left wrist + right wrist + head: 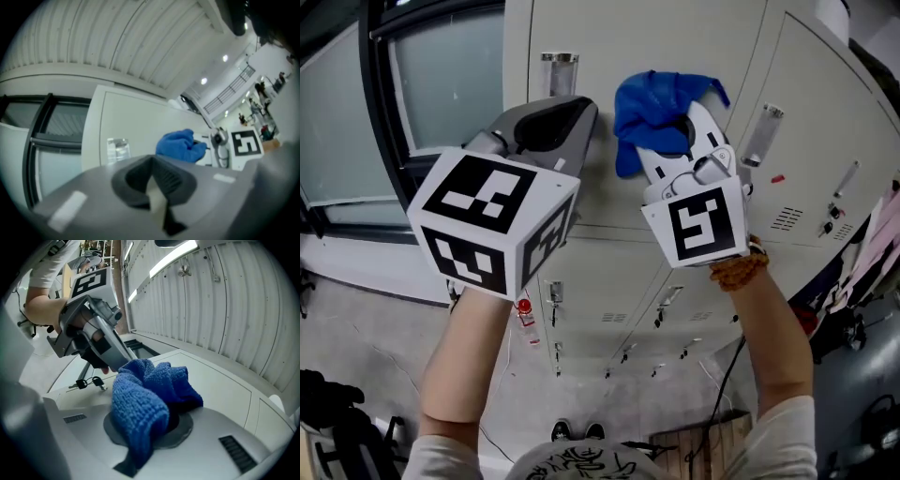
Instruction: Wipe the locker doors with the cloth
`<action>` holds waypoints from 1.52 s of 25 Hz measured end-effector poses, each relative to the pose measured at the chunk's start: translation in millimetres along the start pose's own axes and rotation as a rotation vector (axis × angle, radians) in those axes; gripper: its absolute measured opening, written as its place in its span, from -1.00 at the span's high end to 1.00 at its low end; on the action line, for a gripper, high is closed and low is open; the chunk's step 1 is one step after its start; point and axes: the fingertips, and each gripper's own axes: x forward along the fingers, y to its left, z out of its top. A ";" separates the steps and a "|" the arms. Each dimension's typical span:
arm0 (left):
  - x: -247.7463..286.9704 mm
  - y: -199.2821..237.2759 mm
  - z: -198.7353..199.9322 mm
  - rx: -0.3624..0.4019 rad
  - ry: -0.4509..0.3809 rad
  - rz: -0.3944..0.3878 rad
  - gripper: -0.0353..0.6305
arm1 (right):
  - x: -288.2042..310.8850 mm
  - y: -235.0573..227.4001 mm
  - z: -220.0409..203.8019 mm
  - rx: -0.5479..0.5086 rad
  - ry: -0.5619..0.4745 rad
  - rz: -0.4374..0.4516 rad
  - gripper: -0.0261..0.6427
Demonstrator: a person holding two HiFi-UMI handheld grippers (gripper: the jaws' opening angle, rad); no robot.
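Observation:
A crumpled blue cloth (661, 108) is pinched in my right gripper (677, 136), which is shut on it and holds it close against a cream locker door (675, 37). In the right gripper view the cloth (145, 397) bulges out of the jaws and hides the fingertips, with the door (225, 385) just beyond. My left gripper (570, 117) hovers to the left of the cloth, jaws shut and nothing in them. The left gripper view shows its dark pads (157, 180) pressed together, the cloth (180, 145) further right.
A dark-framed window (441, 75) borders the lockers on the left. A clear label holder (558, 73) and a handle (764, 131) stick out from the doors. Keys (89, 382) hang in a lock; a red tag (523, 309) dangles lower down. Clothes (872, 253) hang at right.

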 end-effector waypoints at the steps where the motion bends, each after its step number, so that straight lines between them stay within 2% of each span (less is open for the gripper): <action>1: 0.0 -2.7 -4.9 -0.003 0.006 -0.002 0.88 | -3.0 9.3 -4.5 -0.007 0.006 0.004 0.82; 8: 0.7 -22.3 -39.7 0.009 0.050 0.004 0.88 | -21.7 76.8 -32.4 -0.003 0.029 0.051 0.82; 11: 0.9 -31.0 -50.8 -0.017 0.061 -0.011 0.88 | -30.8 101.4 -44.7 -0.005 0.045 0.086 0.82; 17: 5.3 -44.1 -58.3 -0.036 0.071 -0.030 0.88 | -53.1 124.2 -72.1 -0.032 0.097 0.158 0.82; 27: 7.8 -43.6 -30.8 -0.007 0.037 -0.028 0.88 | -58.4 70.2 -74.1 -0.028 0.144 0.153 0.82; 38: 15.1 -21.3 21.0 0.036 -0.027 -0.027 0.88 | -19.8 -31.1 -25.0 -0.021 0.063 0.085 0.82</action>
